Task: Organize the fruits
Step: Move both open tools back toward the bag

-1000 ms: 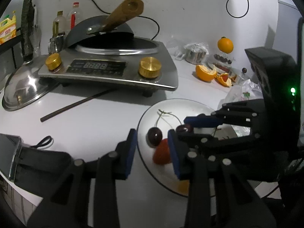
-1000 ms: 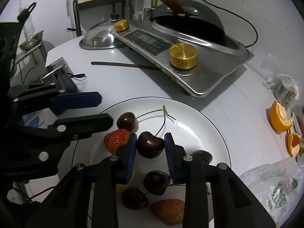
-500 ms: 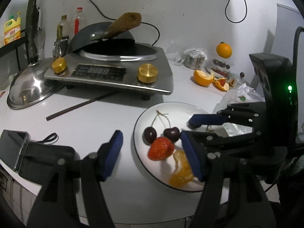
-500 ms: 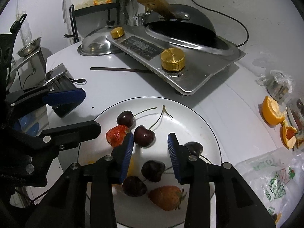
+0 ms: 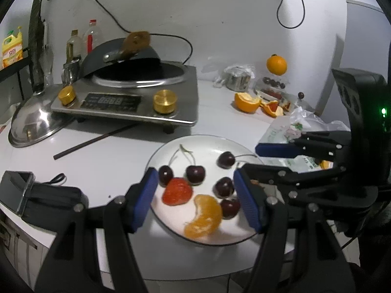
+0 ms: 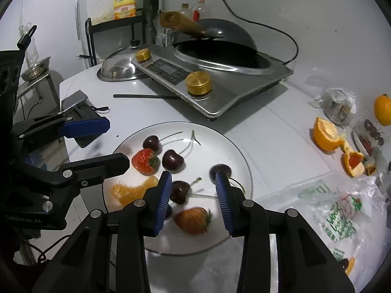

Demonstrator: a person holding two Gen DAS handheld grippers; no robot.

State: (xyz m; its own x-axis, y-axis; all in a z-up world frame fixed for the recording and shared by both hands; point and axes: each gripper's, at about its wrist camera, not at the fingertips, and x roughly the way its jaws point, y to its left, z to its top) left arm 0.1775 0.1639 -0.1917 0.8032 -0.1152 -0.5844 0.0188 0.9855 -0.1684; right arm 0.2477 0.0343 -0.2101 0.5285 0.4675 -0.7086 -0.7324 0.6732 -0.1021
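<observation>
One round white table [image 5: 102, 161] carries one steel induction cooker [image 5: 136, 97] toward its back edge, with one dark wok [image 6: 220, 36] on it; one shallow white ceramic plate [image 6: 220, 141] sits near the front edge; on it lie five dark glossy cherries [image 5: 194, 174], two red strawberries [image 5: 177, 191] and one orange segment [image 5: 204, 216], all apart from the rim; bare plate remains at its back. The left gripper [image 5: 193, 200] is spread wide and empty; the right gripper [image 6: 193, 200] has just been opening, its jaws apart, pinching nothing, a cherry [image 6: 179, 191] lying loose between them.
</observation>
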